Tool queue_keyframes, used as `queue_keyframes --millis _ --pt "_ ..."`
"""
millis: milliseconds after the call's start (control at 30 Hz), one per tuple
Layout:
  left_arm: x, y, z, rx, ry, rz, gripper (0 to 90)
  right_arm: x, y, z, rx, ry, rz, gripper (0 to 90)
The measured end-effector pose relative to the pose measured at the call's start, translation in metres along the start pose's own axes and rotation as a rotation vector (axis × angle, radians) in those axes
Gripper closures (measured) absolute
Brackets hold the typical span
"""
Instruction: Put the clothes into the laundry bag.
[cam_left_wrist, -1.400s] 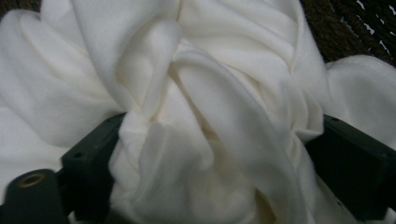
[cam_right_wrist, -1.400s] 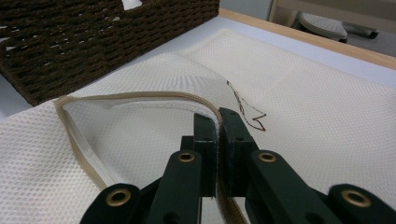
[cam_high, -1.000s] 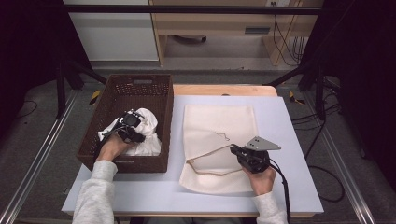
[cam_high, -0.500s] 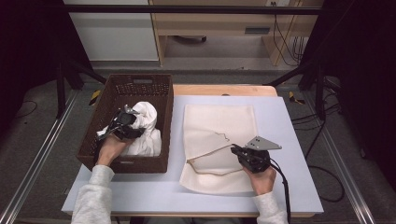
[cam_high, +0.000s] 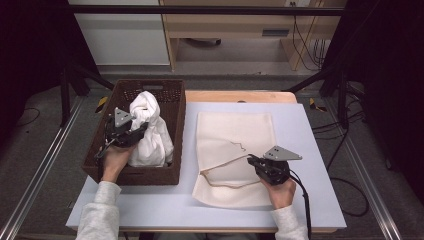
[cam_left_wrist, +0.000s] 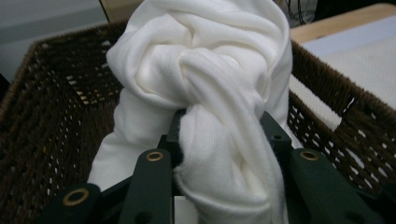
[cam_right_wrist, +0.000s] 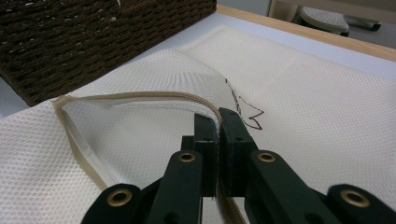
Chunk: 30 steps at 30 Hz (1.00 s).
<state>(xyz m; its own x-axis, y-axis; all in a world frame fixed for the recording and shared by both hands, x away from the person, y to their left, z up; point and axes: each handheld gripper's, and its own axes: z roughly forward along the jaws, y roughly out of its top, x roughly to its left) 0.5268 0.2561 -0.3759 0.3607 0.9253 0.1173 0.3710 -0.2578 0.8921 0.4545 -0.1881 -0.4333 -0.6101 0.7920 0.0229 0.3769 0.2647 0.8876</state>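
At the left of the high view, a dark brown wicker basket (cam_high: 174, 131) sits half on the pale blue-grey table (cam_high: 310, 150), with its left part hanging over the table's left edge. Inside the basket, the person's left hand (cam_high: 116, 159) holds the left gripper (cam_high: 141, 129), whose grey three-cornered plate faces up. Its jaws are clamped on a bunched white cloth (cam_high: 150, 131) that stands raised above the basket's rim, with its lower folds hanging down inside. In the left gripper view, the two black jaws stand partly apart with a thick twist of the white cloth (cam_left_wrist: 205, 93) pressed between them; the cloth knots and bulges above the jaws, and the woven basket wall (cam_left_wrist: 51, 121) curves round behind it. Just to the right of the basket, in the middle of the table, a cream mesh laundry bag (cam_high: 235, 135) lies flat, with a thin dark cord squiggle on top of it. The bag's zipped opening is at its near end and gapes toward the basket. At the right, the person's right hand (cam_high: 283, 192) holds the right gripper (cam_high: 251, 161), which points left across the bag. In the right gripper view, its jaws are pinched tight on the tan zipper edge of the mesh laundry bag (cam_right_wrist: 154, 140), lifting the upper layer so that the mouth arches open, and the basket (cam_right_wrist: 93, 37) stands close behind at the upper left.
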Motion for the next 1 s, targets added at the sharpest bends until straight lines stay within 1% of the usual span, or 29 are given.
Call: queue_keyframes --millis 67,133,267,400,467,500,533,600,700,767,800,900,1000 --pt "0.002 0.002 -0.005 -0.044 0.009 -0.008 63.4 0.0 0.0 0.0 0.0 0.001 -0.002 86.7" --pt "0.004 0.004 -0.01 -0.082 0.008 -0.024 63.4 0.0 0.0 0.0 -0.001 0.002 0.001 86.8" --pt "0.005 0.007 -0.02 -0.166 0.03 -0.032 63.4 -0.001 0.0 -0.001 -0.002 0.001 0.001 86.9" --pt "0.004 0.013 -0.031 -0.24 0.051 -0.027 63.4 -0.001 0.001 -0.002 -0.006 -0.001 0.001 86.9" --pt "0.004 0.019 -0.037 -0.268 0.056 -0.02 63.5 -0.001 0.001 -0.002 -0.008 -0.001 0.003 86.9" --pt "0.004 0.019 -0.037 -0.268 0.056 -0.02 63.5 -0.001 0.001 -0.002 -0.007 -0.001 0.004 86.9" --pt "0.003 0.025 -0.043 -0.291 0.052 -0.014 63.5 -0.001 0.001 -0.002 -0.007 0.0 0.003 86.9" --pt "0.002 0.031 -0.049 -0.313 0.049 -0.005 63.5 -0.001 0.001 -0.002 -0.008 -0.002 0.004 86.9" --pt "0.001 0.04 -0.058 -0.349 0.048 -0.006 63.4 -0.001 0.001 -0.003 -0.013 -0.004 -0.001 86.9" --pt "0.002 0.046 -0.065 -0.373 0.041 -0.017 63.5 -0.001 0.002 -0.004 -0.013 -0.004 0.004 86.9" --pt "0.002 0.049 -0.068 -0.385 0.045 -0.02 63.5 -0.001 0.002 -0.004 -0.016 -0.005 0.005 86.9" --pt "0.002 0.06 -0.076 -0.412 0.046 -0.02 63.4 -0.001 0.002 -0.004 -0.015 -0.006 0.005 86.9" --pt "0.0 0.07 -0.083 -0.433 0.051 -0.01 63.5 -0.001 0.002 -0.004 -0.015 -0.006 0.005 86.9"
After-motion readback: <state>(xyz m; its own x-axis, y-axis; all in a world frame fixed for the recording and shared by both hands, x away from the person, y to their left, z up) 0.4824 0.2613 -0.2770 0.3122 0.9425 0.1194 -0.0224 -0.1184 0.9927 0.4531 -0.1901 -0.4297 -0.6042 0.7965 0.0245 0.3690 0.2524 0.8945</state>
